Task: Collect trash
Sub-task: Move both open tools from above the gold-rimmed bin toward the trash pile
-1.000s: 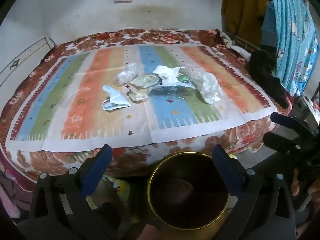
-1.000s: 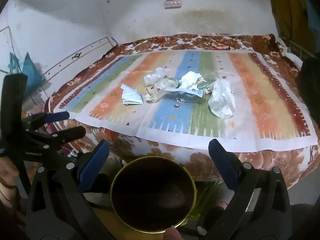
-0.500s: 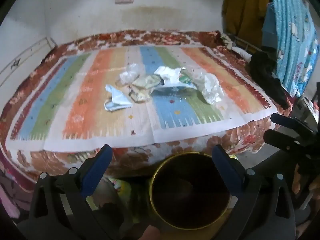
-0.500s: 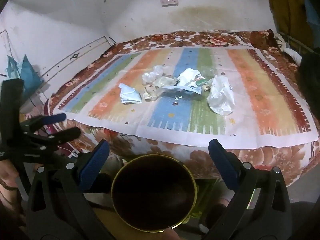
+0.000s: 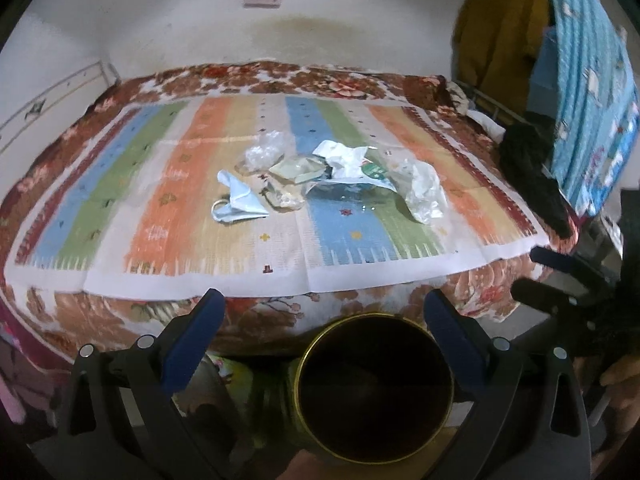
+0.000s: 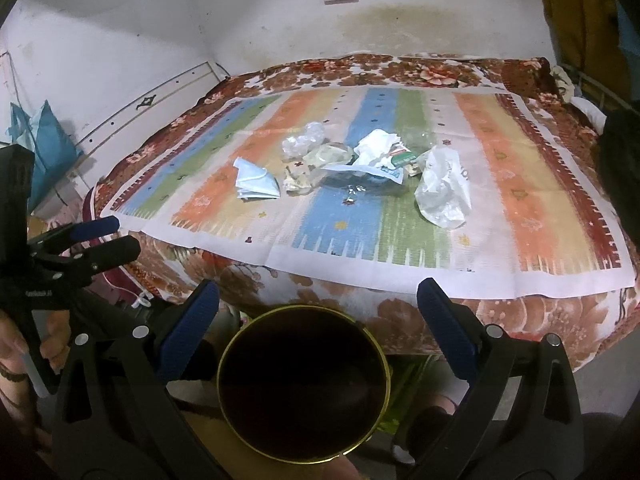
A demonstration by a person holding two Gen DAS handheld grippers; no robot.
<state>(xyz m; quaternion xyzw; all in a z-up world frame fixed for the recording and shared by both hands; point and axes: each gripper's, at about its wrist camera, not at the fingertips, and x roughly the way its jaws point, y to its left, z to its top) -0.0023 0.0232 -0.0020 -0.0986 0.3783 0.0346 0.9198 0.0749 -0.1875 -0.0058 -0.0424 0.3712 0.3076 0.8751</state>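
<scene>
In the left wrist view, the left gripper point(image 5: 320, 312) stood released, jaws wide, above a gold-rimmed bin point(image 5: 374, 388) at lower centre. The trash point(image 5: 332, 178) lay mid-frame on a striped mat point(image 5: 120, 196).

In the right wrist view, the right gripper point(image 6: 318, 304) was likewise spread and empty; the same pile sat upper centre, bin below.

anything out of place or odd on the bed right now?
Yes: a cluster of trash lies mid-bed on the striped mat. It includes a folded face mask, a crumpled clear bag, white paper and torn wrappers. The dark gold-rimmed bin looks empty. Both grippers, left and right, are open.
</scene>
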